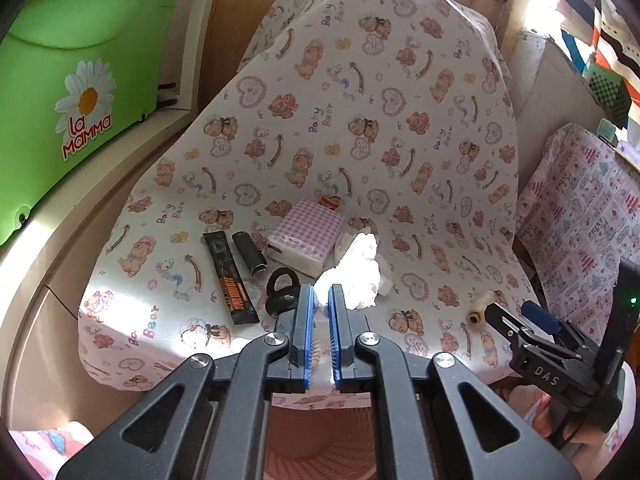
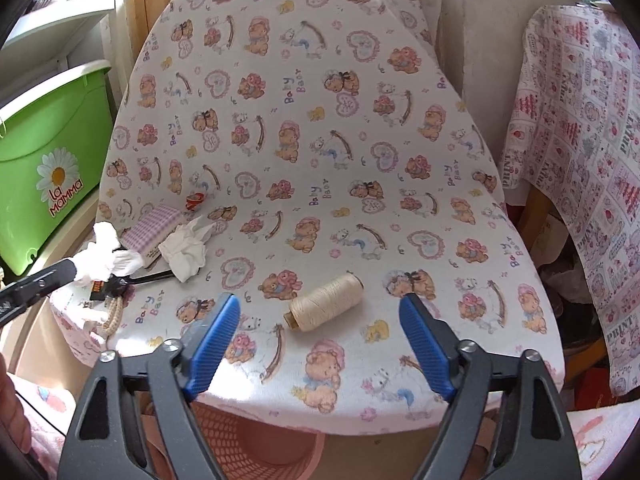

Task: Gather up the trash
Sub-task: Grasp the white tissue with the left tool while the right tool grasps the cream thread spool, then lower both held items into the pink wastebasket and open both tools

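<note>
My left gripper (image 1: 320, 294) is shut on a crumpled white tissue (image 1: 356, 276) and holds it just above the bear-print table (image 1: 360, 120); from the right wrist view the same tissue (image 2: 106, 260) hangs at the left gripper's tip. A second crumpled tissue (image 2: 186, 250) lies on the table beside it. A black sachet (image 1: 230, 278) lies to the left. My right gripper (image 2: 320, 312) is open and empty, its fingers either side of a cream thread spool (image 2: 326, 300) at the table's front edge.
A checked tissue pack (image 1: 306, 236), a black lighter (image 1: 250, 254), a black ring-shaped object (image 1: 282, 292) and a small red item (image 1: 330, 201) lie on the table. A pink mesh basket (image 2: 256, 440) stands below the front edge. A green bin (image 1: 68, 92) is left, a cloth-covered chair (image 2: 580, 160) right.
</note>
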{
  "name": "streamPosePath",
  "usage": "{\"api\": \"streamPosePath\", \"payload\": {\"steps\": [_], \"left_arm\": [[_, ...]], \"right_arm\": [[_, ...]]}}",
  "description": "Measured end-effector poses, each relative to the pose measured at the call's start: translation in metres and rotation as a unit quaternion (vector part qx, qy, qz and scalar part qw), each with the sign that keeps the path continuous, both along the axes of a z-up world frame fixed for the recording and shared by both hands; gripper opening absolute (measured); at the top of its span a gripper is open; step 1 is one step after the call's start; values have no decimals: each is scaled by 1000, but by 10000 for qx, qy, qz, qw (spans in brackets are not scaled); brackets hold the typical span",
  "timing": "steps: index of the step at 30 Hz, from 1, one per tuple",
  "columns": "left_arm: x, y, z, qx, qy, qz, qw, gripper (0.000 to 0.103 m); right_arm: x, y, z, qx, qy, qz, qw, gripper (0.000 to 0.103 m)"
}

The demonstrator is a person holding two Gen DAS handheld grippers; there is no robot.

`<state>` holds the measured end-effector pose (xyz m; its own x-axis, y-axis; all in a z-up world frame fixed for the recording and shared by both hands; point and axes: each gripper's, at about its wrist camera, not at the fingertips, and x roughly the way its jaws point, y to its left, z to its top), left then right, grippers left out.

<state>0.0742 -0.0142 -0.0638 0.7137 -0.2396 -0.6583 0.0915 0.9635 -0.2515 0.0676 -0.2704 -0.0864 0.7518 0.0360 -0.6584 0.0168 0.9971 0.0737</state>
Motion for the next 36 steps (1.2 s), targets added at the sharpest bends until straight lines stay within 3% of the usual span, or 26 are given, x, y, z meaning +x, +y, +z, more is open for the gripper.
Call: {"api": "streamPosePath", "payload": {"steps": [3, 9, 12, 17, 21, 26, 30, 36], "left_arm": [[2, 4, -4, 7, 68, 141, 9999, 7], [-2, 3, -4, 55, 48, 146, 9999, 8], [-4, 3, -3, 76, 27, 156, 9998, 8], [-6, 6, -3, 78, 34, 200, 9998, 8], [-9, 8, 0, 64, -13, 212, 9998, 8], [-18, 5, 9, 71, -119, 76, 9999, 9], [-30, 0, 17, 89, -148, -83, 9998, 9], [-36, -9, 13, 227, 50, -239, 9994, 9]], "right_arm": [[9, 7, -6, -237, 5, 4, 9997, 74], [20, 9, -24, -473, 23, -294, 9984, 71], [22, 13, -30, -582, 16, -225, 9980, 55], [16, 23, -29, -1042, -149, -77, 9944, 52], [2, 28, -16, -816, -356, 180, 9959, 51], [-19, 32, 11, 21, -480, 823, 9955, 51], [-38, 33, 27, 392, -577, 1069, 9918, 51], [-50, 32, 25, 542, -230, 1372, 9888, 51]]}}
